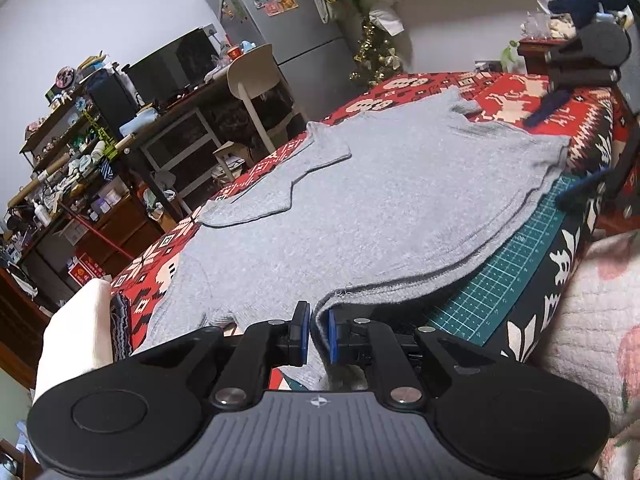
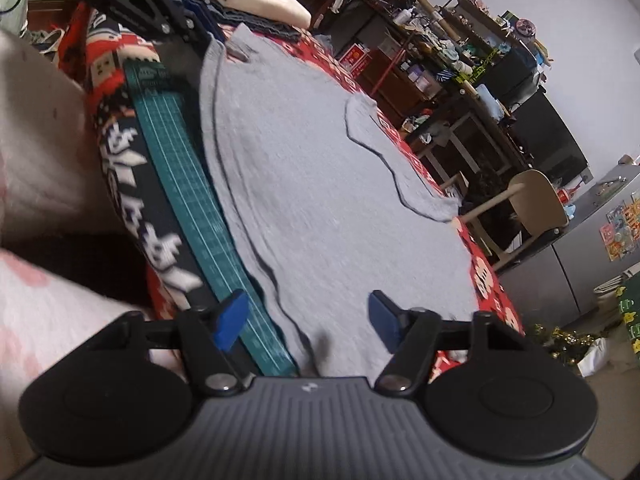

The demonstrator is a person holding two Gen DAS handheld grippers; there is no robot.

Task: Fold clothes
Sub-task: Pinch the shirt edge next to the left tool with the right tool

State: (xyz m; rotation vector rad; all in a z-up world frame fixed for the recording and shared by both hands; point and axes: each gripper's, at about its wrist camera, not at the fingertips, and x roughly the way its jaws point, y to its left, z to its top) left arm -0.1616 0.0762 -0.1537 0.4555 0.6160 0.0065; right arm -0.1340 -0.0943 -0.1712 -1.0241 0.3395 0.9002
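Left gripper pinches the grey garment's hem; right gripper hovers spread above it.

Grey knit sweater, spread flat over a red patterned cover. Fabric thick, slightly fuzzy, uniform in colour, no print visible. One sleeve folded inward across the body, its cuff end lying on the grey panel. Near edge doubled, two layers showing along the hem, running beside a green grid mat. One corner of that hem lifted off the surface and pinched. Same garment seen from the opposite end, broadly smooth, with the sleeve outline curving along the far side.
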